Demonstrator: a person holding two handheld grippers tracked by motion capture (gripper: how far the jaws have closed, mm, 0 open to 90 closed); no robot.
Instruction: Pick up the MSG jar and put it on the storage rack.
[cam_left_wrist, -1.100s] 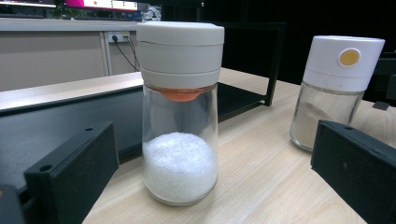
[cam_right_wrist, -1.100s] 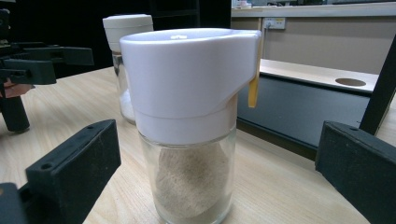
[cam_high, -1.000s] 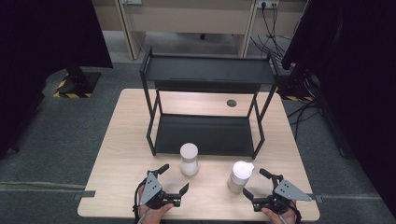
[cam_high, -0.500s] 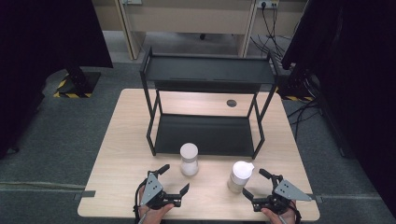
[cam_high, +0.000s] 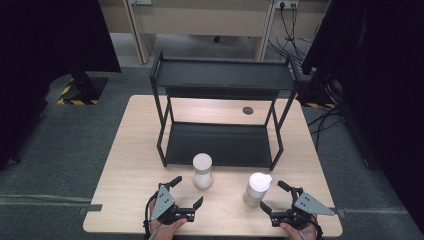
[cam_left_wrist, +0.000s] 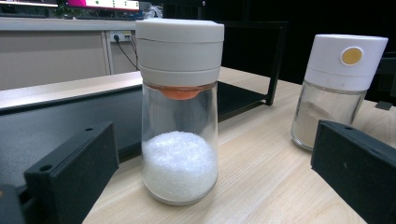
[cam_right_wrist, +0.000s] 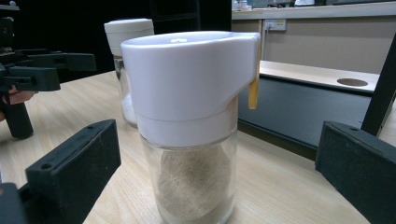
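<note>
Jaws spread wide on my left gripper (cam_high: 186, 193), the salt shaker (cam_high: 202, 171) at one o'clock, apparently untouched. My right gripper (cam_high: 274, 196) gapes too, the powder shaker (cam_high: 257, 189) at eleven o'clock.

Light wood table (cam_high: 130, 165) w/ black two-tier rack (cam_high: 222, 75) at rear; two glass shakers (cam_high: 202, 171), (cam_high: 256, 189) upright near front edge.

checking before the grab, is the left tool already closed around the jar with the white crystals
No, the left tool stands open, its jaws apart on either side of the jar of white crystals without touching the glass.
</note>
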